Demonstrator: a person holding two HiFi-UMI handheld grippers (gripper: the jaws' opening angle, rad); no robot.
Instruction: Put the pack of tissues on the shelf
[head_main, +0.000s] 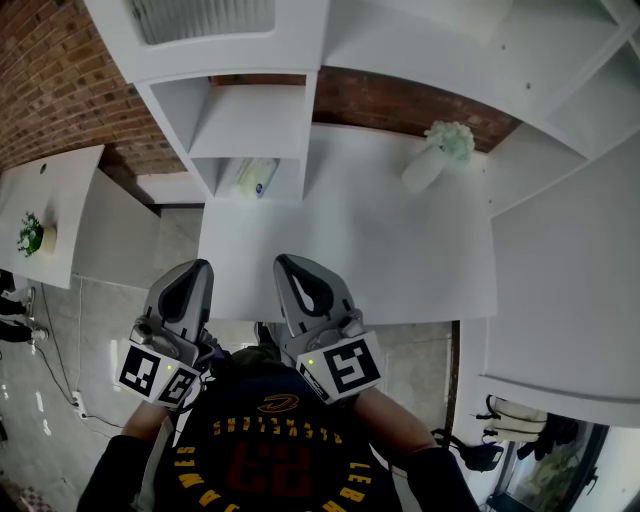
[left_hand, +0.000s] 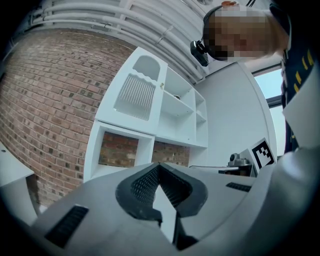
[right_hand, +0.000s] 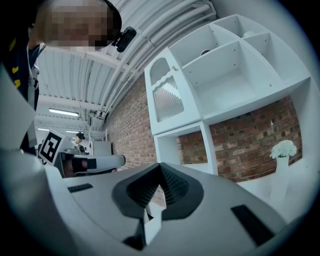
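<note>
White worktop | tissue pack sits in the shelf's low cubby | left gripper, right gripper: fingers pressed together, empty | pack looks soft, light, squishy, so I'd pinch its middle gently

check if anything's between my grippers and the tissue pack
Nothing visible. Bare table runs from the left gripper and right gripper, both shut and empty, to the tissue pack in the low cubby of the shelf. The flower vase stands off to the right.
</note>
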